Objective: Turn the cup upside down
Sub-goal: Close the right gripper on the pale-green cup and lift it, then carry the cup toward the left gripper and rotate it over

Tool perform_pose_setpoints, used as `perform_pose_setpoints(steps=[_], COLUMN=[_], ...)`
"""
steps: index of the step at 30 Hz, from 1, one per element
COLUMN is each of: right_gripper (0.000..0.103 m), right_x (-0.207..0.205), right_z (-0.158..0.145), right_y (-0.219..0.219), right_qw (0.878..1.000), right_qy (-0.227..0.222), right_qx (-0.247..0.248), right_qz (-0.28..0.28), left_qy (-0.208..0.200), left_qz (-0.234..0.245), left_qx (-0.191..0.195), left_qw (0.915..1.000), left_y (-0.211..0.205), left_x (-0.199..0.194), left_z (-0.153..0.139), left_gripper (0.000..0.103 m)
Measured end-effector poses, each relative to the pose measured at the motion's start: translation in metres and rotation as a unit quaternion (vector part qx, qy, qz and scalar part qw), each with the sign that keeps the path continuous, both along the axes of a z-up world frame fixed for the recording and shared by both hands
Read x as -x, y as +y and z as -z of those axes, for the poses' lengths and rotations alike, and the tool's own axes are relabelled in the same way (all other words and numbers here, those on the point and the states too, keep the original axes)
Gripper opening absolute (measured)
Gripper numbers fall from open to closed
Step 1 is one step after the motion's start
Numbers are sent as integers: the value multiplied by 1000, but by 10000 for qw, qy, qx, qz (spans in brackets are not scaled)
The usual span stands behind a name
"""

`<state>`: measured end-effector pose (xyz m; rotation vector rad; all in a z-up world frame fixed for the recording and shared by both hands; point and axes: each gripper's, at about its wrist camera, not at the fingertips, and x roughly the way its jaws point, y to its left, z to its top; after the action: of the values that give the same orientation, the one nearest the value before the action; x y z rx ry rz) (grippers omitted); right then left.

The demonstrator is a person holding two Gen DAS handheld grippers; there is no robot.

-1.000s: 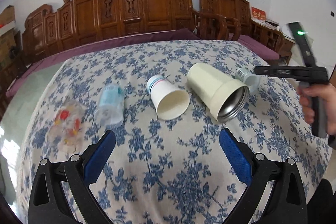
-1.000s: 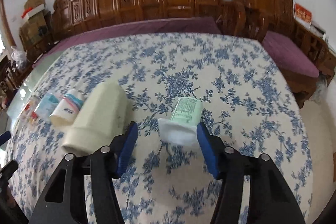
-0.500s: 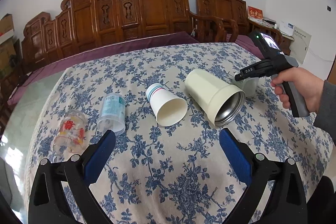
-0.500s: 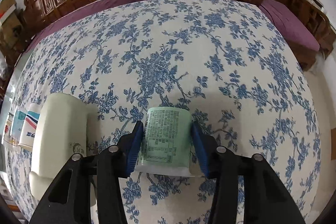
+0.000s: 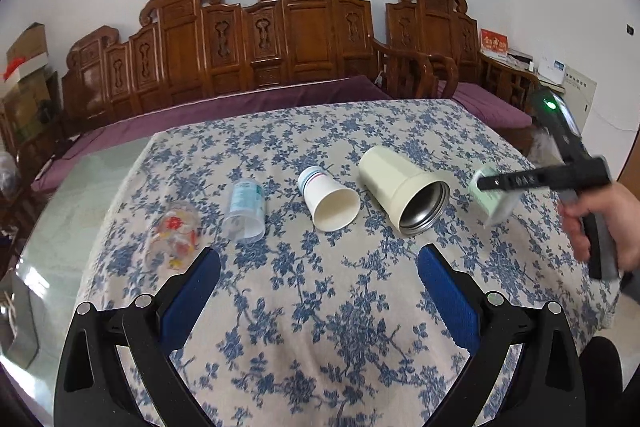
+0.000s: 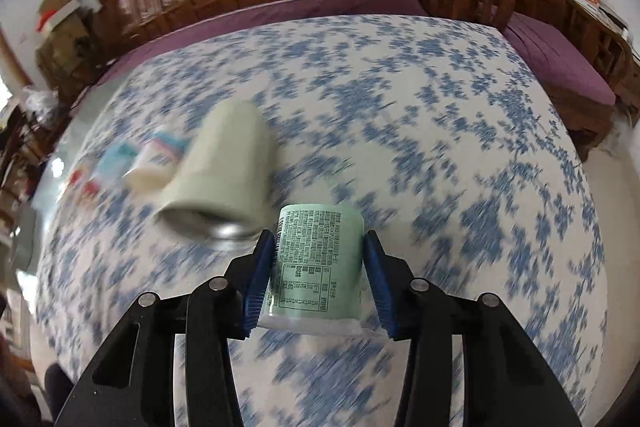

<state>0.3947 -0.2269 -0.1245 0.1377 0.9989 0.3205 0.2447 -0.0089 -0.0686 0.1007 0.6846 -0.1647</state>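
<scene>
Right wrist view: the right gripper (image 6: pixel 318 277) squeezes the green cup (image 6: pixel 316 267) from both sides, up off the flowery tablecloth (image 6: pixel 460 155). The left gripper (image 5: pixel 320 291) is spread wide, holding nothing.

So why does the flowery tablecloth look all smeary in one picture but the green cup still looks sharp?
Right wrist view: the blue-flowered tablecloth is streaked by motion blur, while the pale green printed cup clamped in the right gripper moves with the camera, so its text stays crisp. Left wrist view: the cloth is sharp; only the right gripper and cup are blurred.
</scene>
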Motion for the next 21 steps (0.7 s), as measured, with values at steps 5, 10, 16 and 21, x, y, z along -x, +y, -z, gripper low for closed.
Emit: perform_pose_setpoints(steps=[5,10,16,21], right_gripper=[48,49,49,49], right_x=[55,94,128,142], right_z=[-12,-12,0,12], right_y=[37,80,130,159], right_qw=[9986,9955,9907,9880], right_qy=[-170,-182,-88,-25], right_qx=[-183,-276,-396,-328], right_qz=[-464,-889,-1300,-1512], left_qy=[118,273,361,473], left_qz=[-149,-367,-738,-933], left_qx=[-24,-40,76,99], left_qw=[9998,9989,9966,9945], left_y=[12,31,63,83], left_x=[19,38,56,65], left_z=[4,16,24,30], left_gripper=[95,95,95,95])
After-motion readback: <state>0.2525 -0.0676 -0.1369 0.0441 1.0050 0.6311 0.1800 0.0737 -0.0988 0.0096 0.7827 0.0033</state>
